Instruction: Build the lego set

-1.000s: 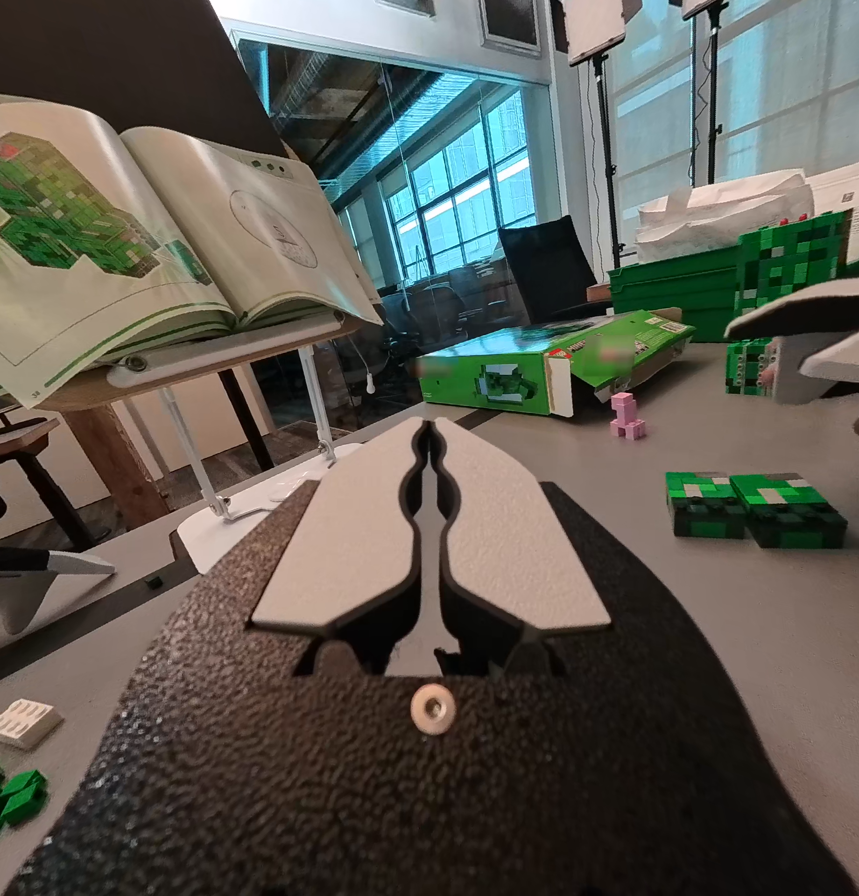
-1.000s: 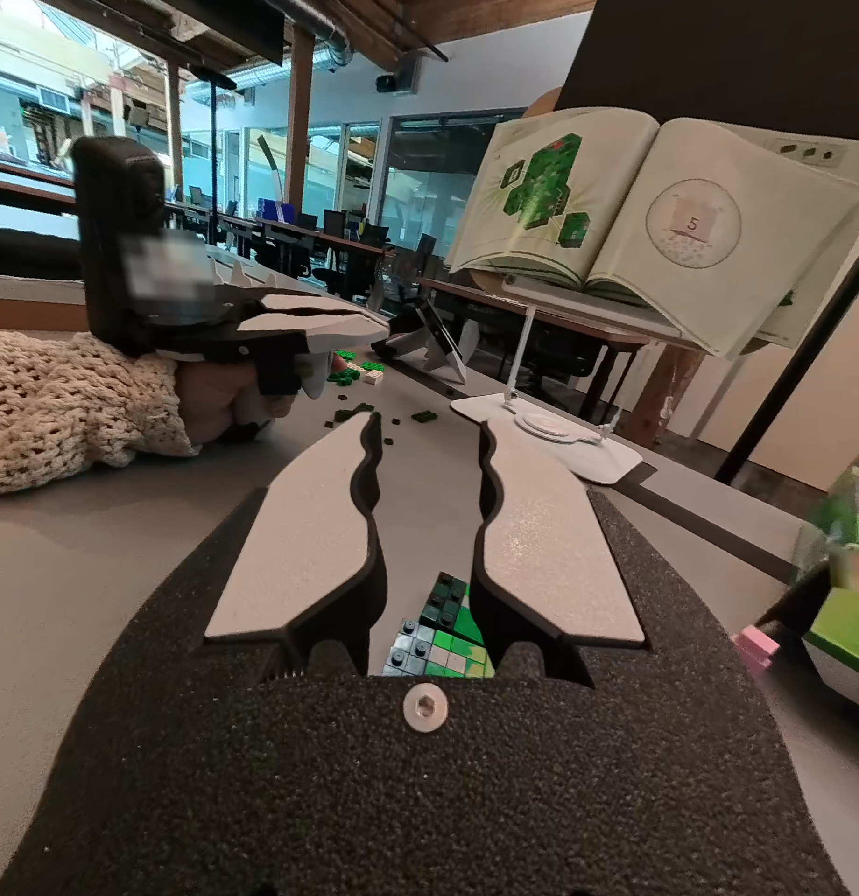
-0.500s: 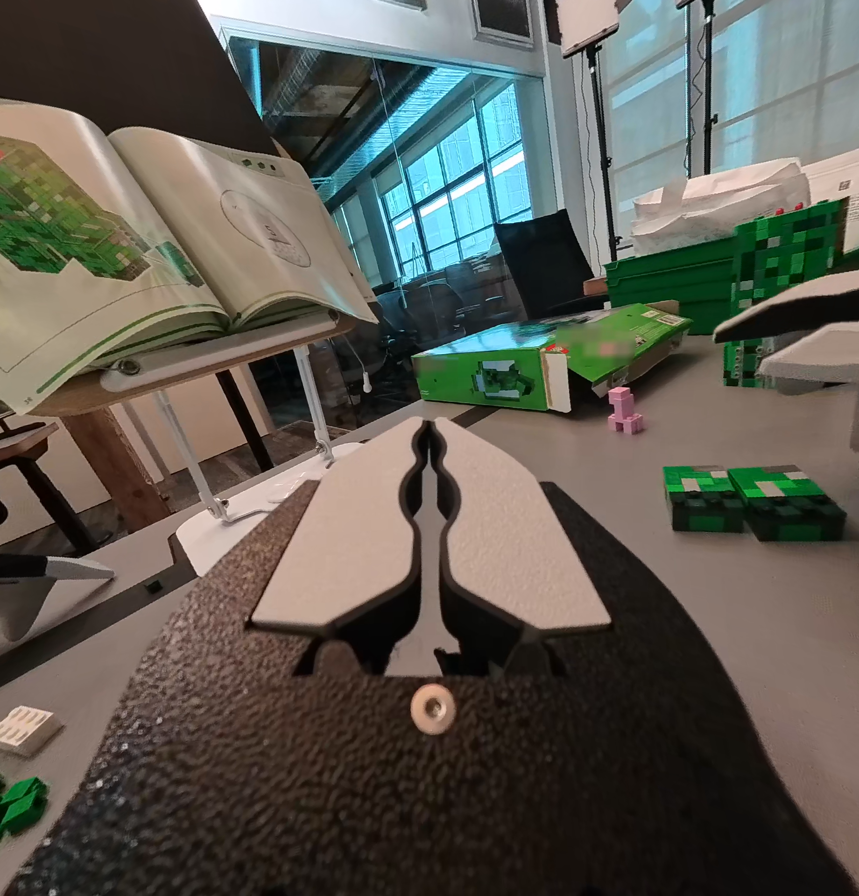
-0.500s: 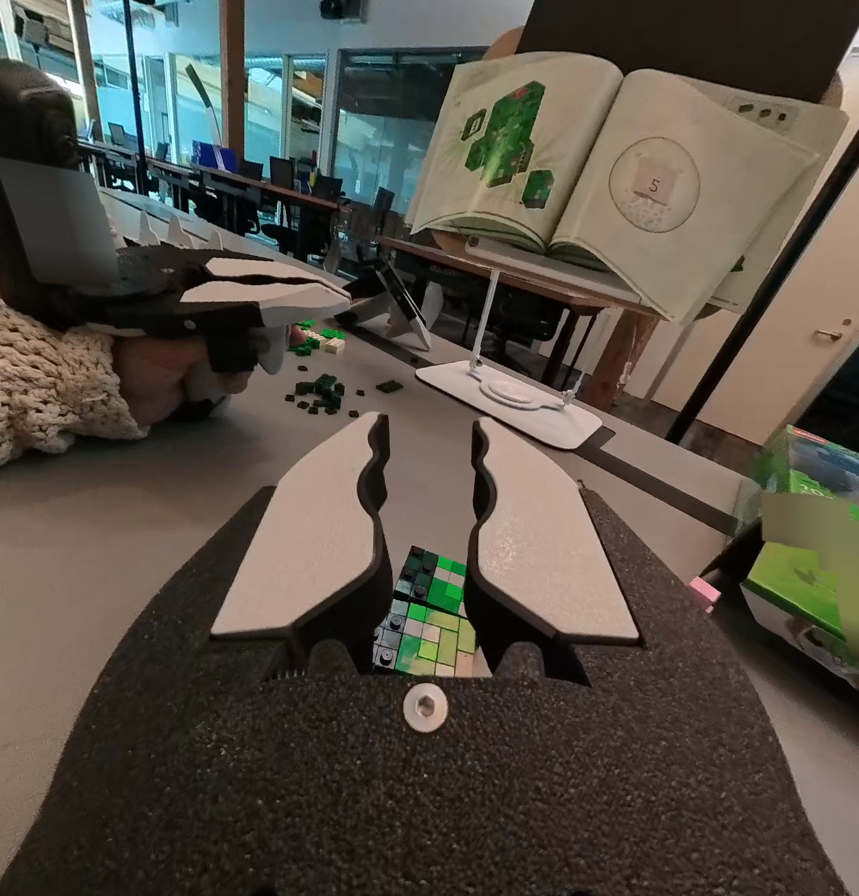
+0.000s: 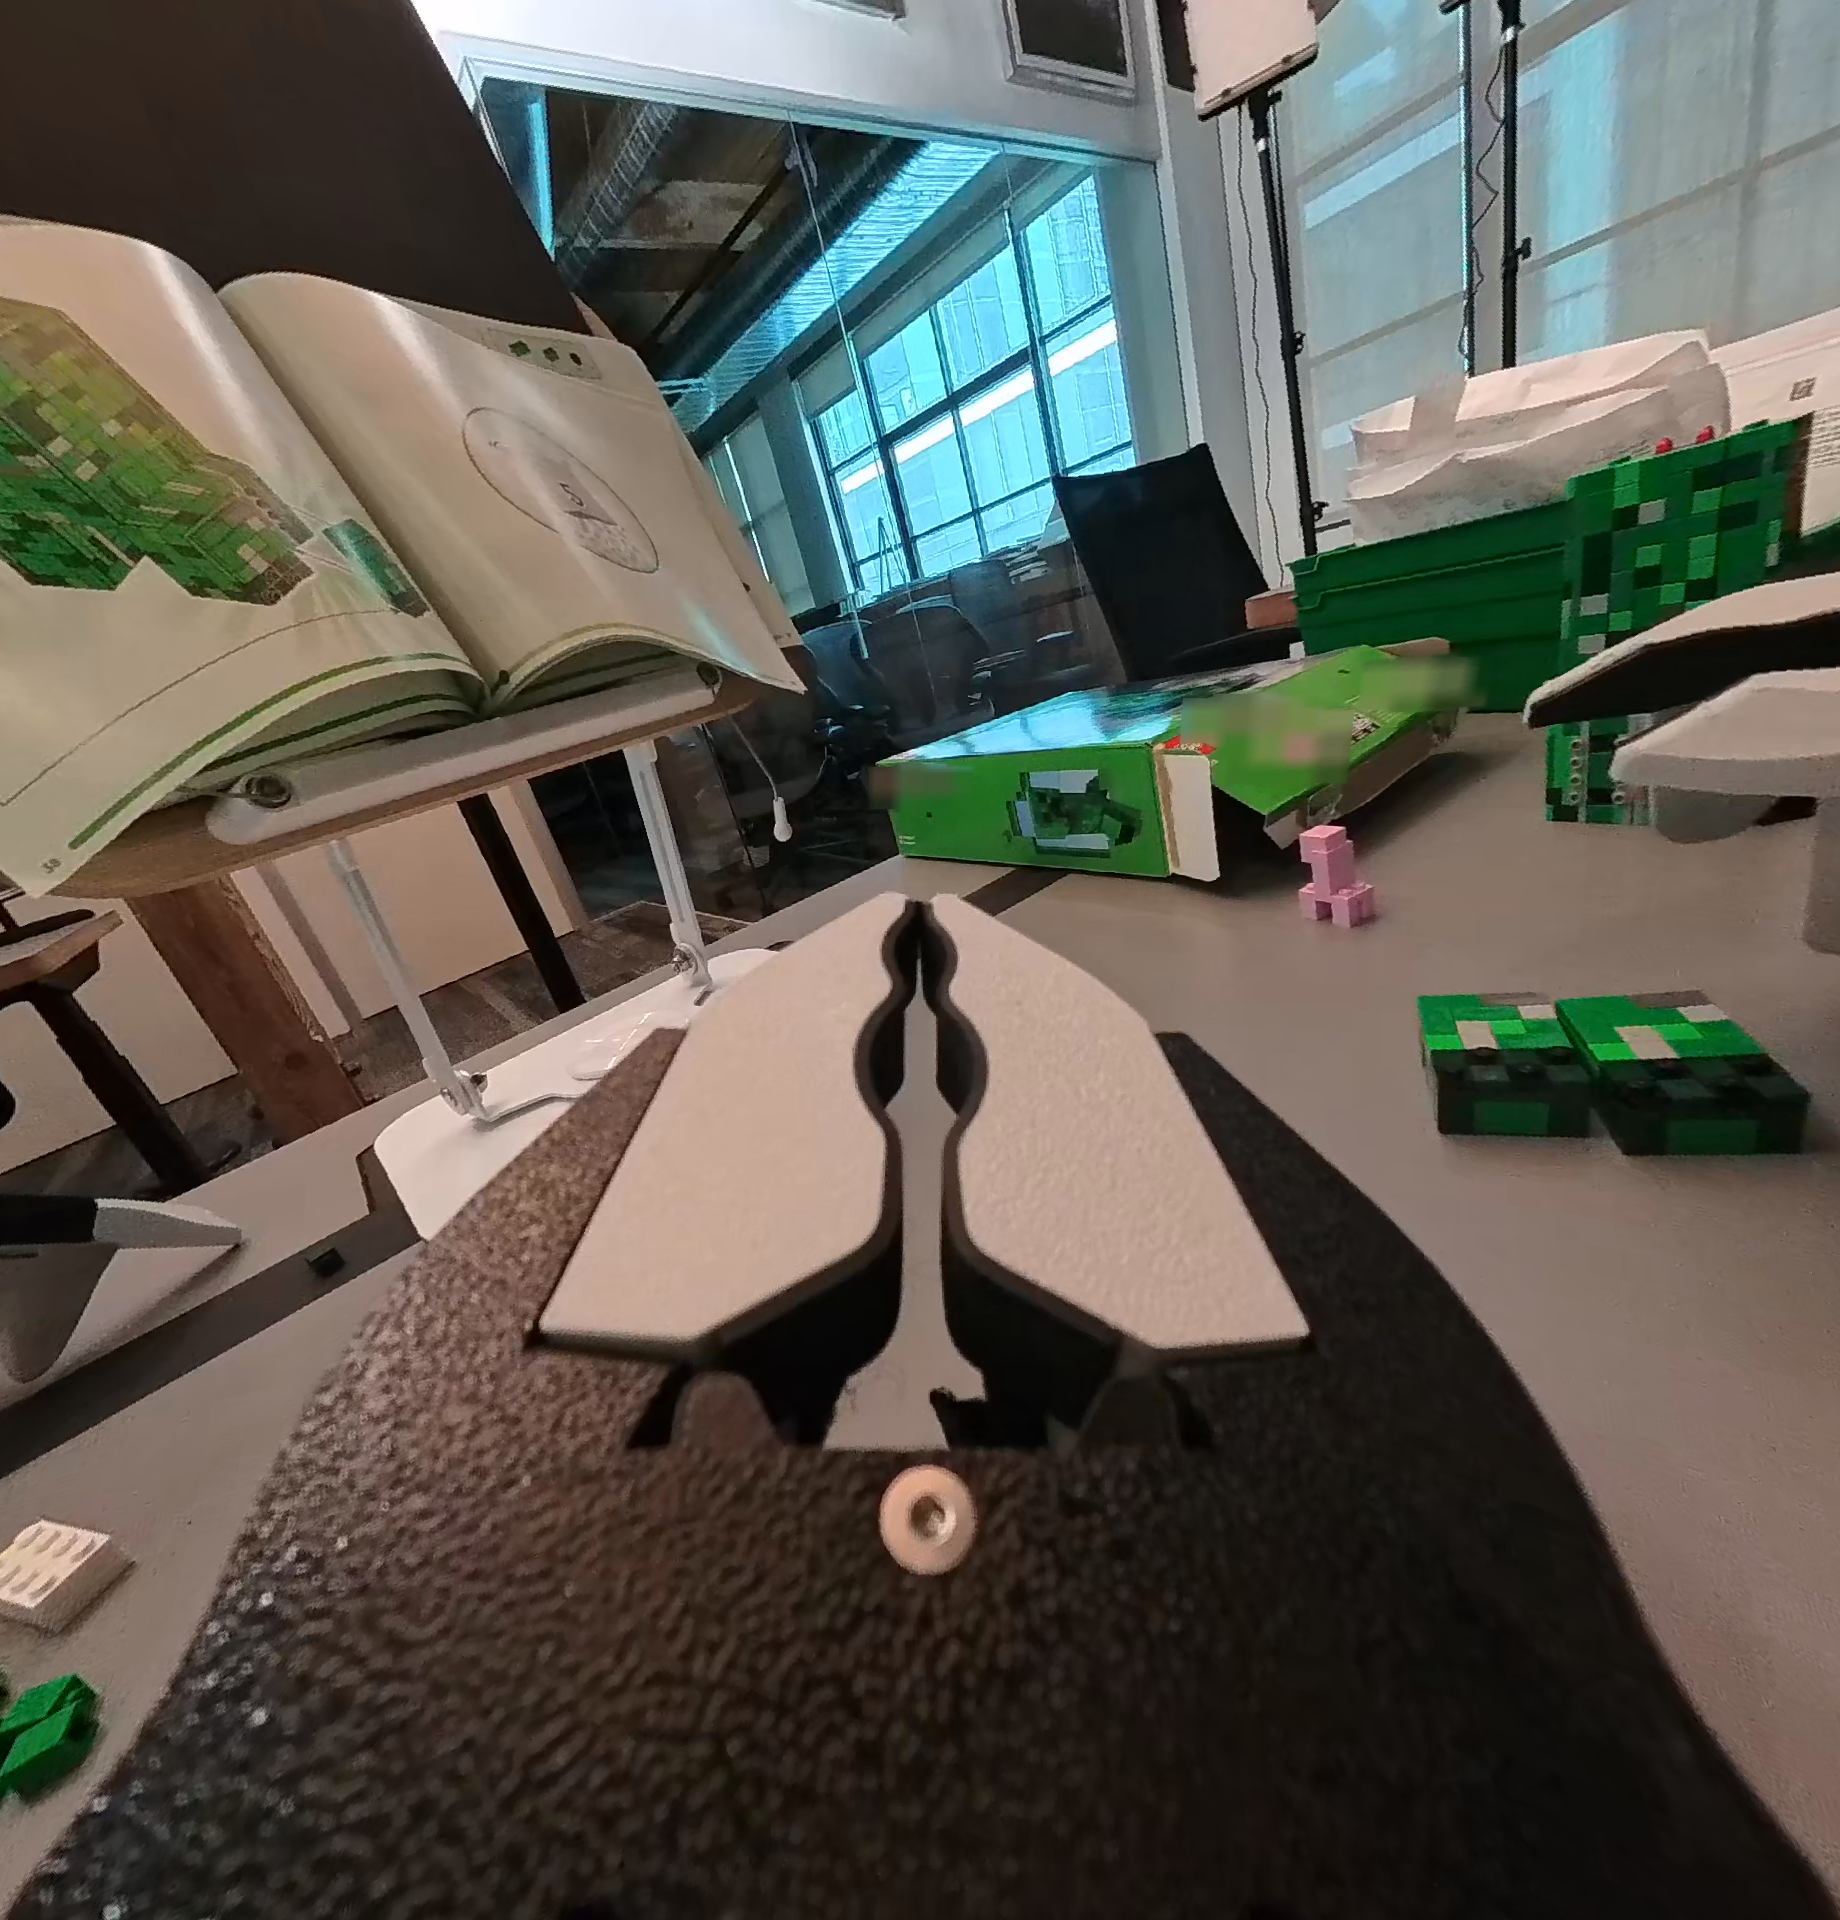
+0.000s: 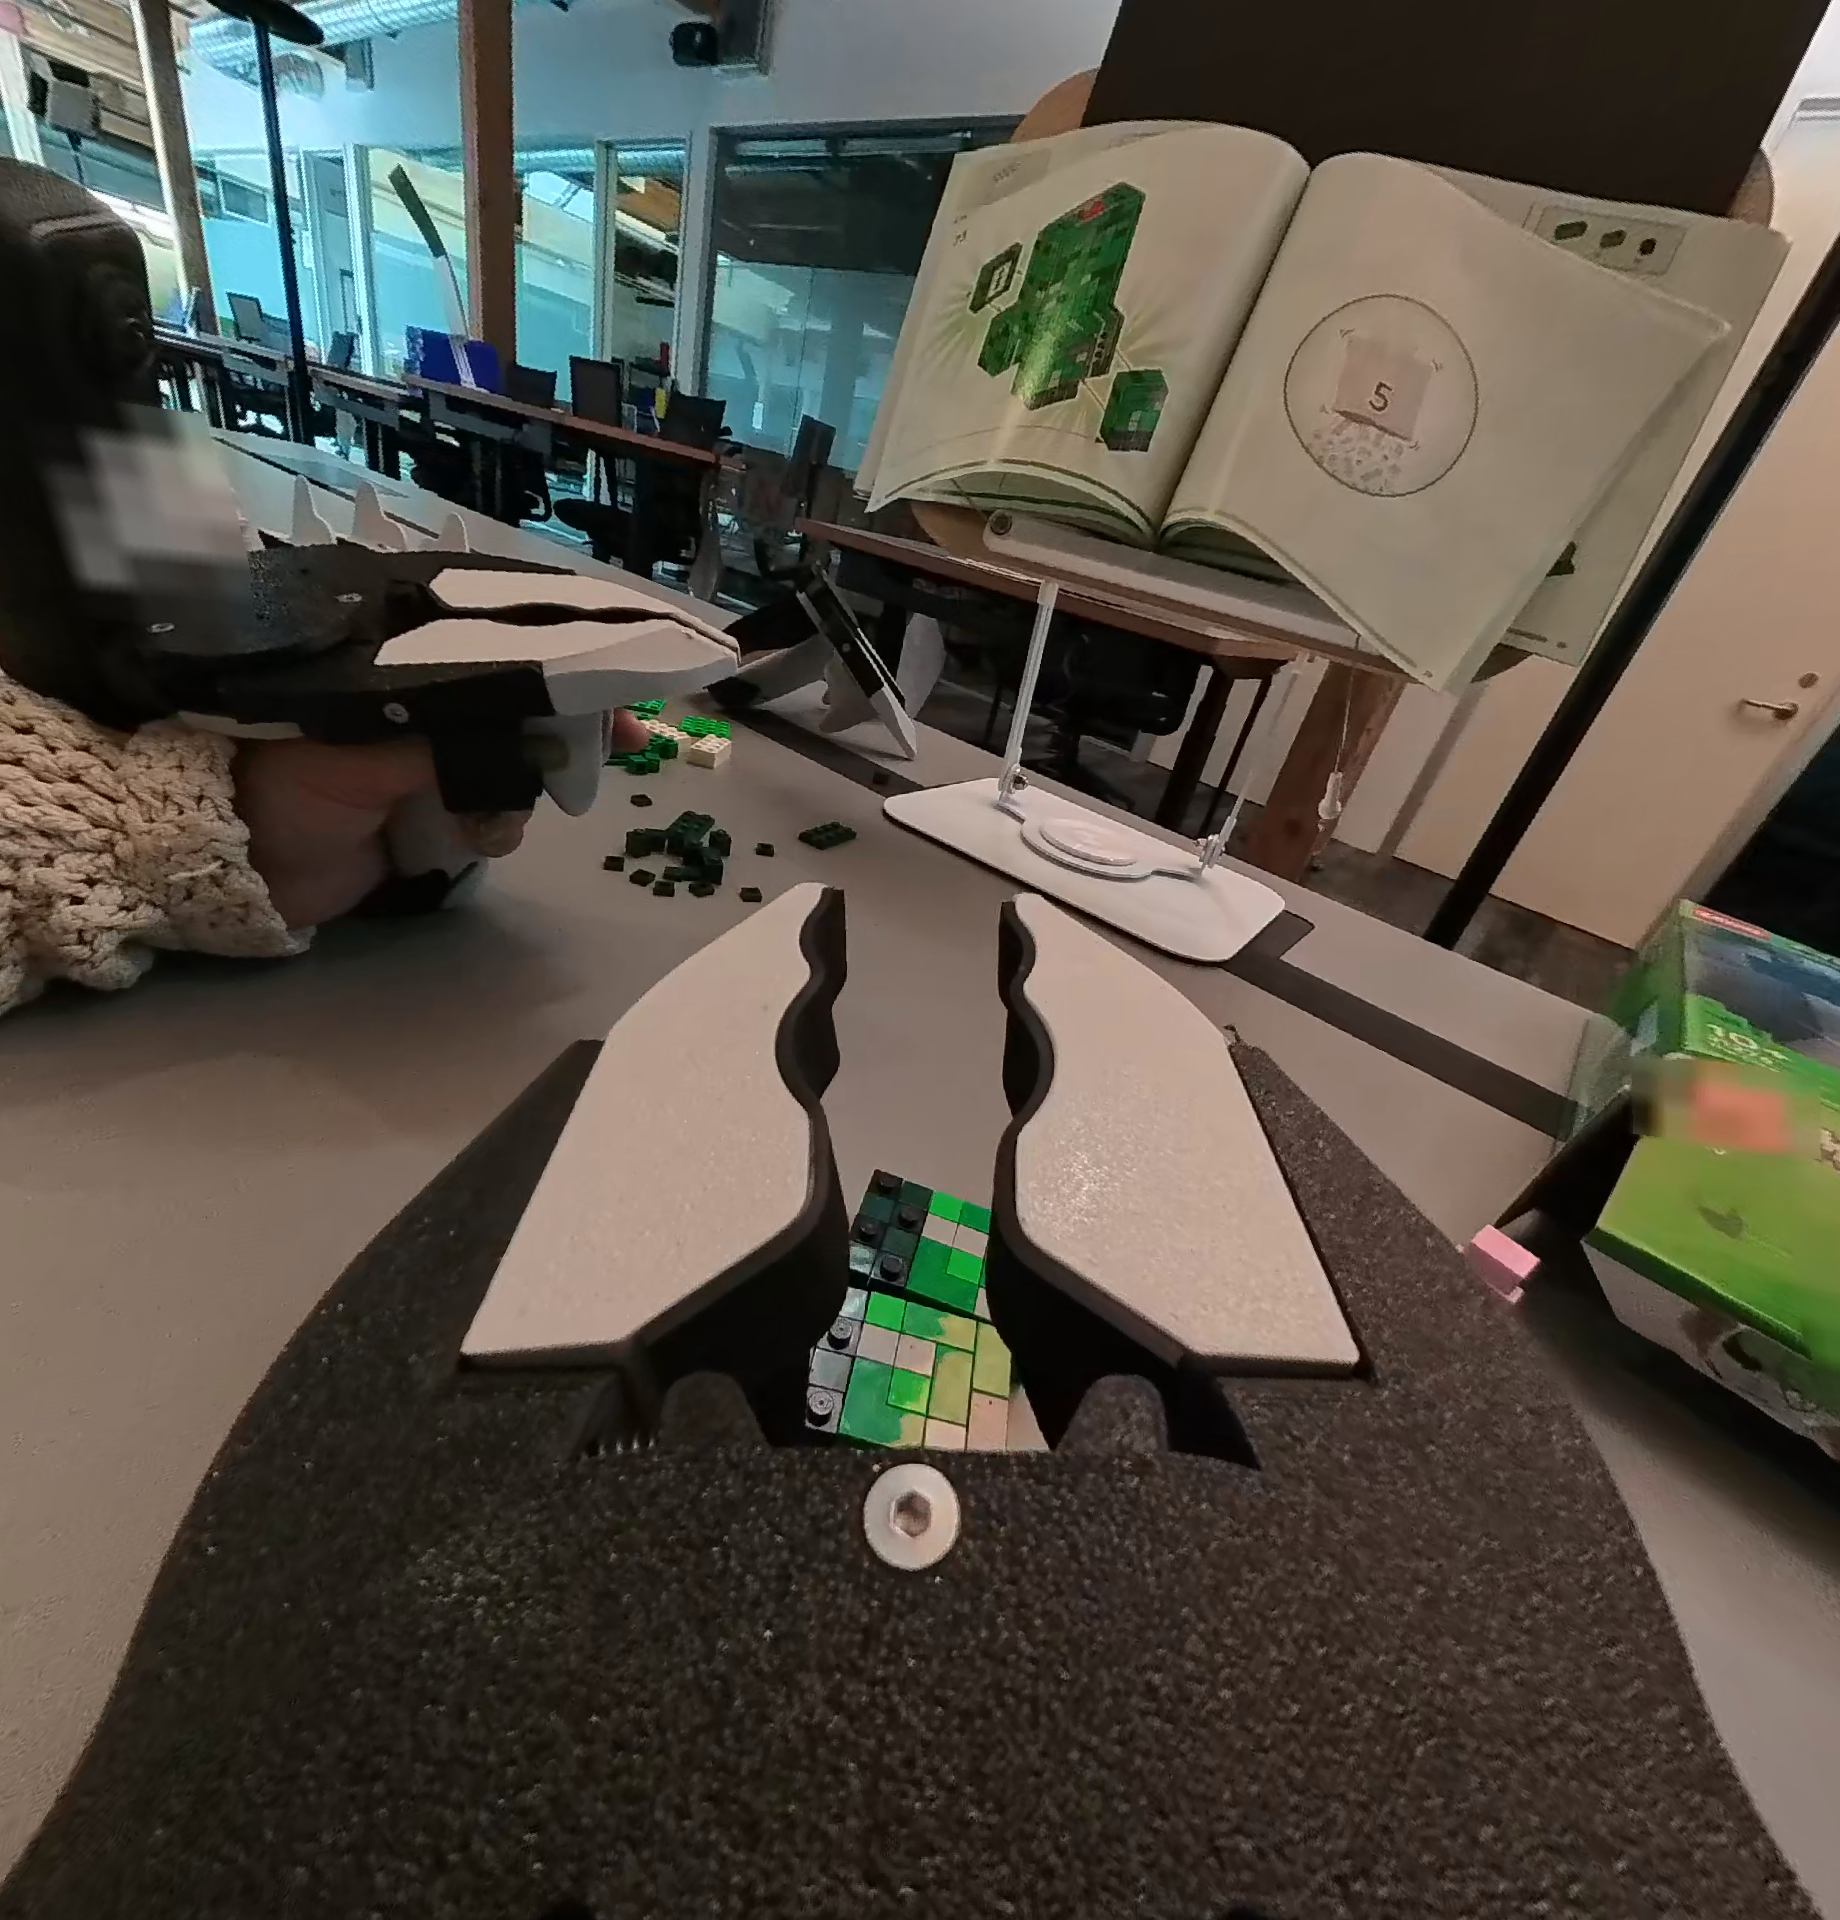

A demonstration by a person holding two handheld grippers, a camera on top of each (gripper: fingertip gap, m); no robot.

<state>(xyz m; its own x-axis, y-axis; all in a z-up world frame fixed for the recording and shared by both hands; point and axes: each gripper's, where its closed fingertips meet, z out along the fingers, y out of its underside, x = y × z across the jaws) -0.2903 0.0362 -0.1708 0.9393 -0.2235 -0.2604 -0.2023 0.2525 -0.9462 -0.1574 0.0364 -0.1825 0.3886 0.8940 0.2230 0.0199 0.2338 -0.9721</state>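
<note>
My left gripper [image 5: 921, 914] is shut and empty, low over the grey table [image 5: 1518, 1403]. It also shows in the right wrist view [image 6: 687, 644], held by a hand in a knit sleeve. My right gripper [image 6: 921, 914] is open and hovers over a green Lego block [image 6: 916, 1309], which shows between the finger bases. In the left wrist view the right gripper [image 5: 1674, 717] hangs above two green blocks [image 5: 1612, 1070] lying side by side. A tall green Lego build [image 5: 1664, 582] stands behind it. Loose dark green bricks [image 6: 677, 842] lie near the left gripper.
An open instruction book [image 6: 1259, 343] rests on a white stand [image 6: 1082, 862] at the table's far edge. A green set box [image 5: 1103, 810] and a small pink Lego figure [image 5: 1331, 878] lie beyond the blocks. A white brick [image 5: 48, 1574] and green bricks [image 5: 12, 1745] lie at the lower left. Left tips to right tips: about 15 centimeters. The small pink Lego figure [image 5: 1331, 878] is about 15 centimeters from my right fingertips and 25 centimeters from my left.
The right gripper has tilted and shifted over the green block, so more of the block shows between its fingers. The left gripper has stayed shut and barely moved.
</note>
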